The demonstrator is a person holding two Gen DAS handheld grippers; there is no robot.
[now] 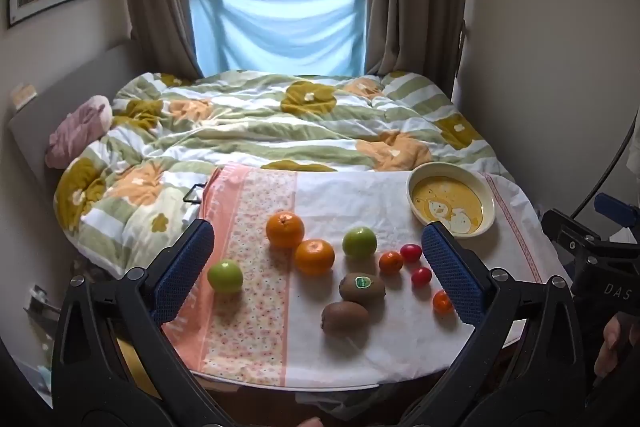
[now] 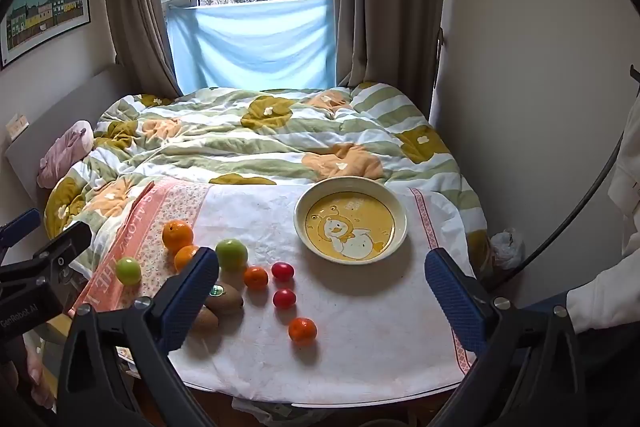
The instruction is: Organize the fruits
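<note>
Loose fruit lies on a cloth-covered table (image 1: 384, 351): two oranges (image 1: 285, 229), two green apples (image 1: 359, 242), two kiwis (image 1: 362, 287), two red cherry tomatoes (image 1: 411, 252) and two small tangerines (image 1: 391, 262). An empty yellow plate with a duck picture (image 2: 351, 219) sits at the back right, also in the left wrist view (image 1: 451, 205). My left gripper (image 1: 318, 267) is open above the fruit, holding nothing. My right gripper (image 2: 322, 287) is open over the table's front, near a tangerine (image 2: 302, 329) and a tomato (image 2: 284, 298), holding nothing.
A bed with a flowered duvet (image 1: 280, 123) lies right behind the table. A pink bundle (image 1: 78, 131) rests at the headboard. A wall stands close on the right. The right gripper's body (image 1: 596, 259) shows at the right of the left wrist view.
</note>
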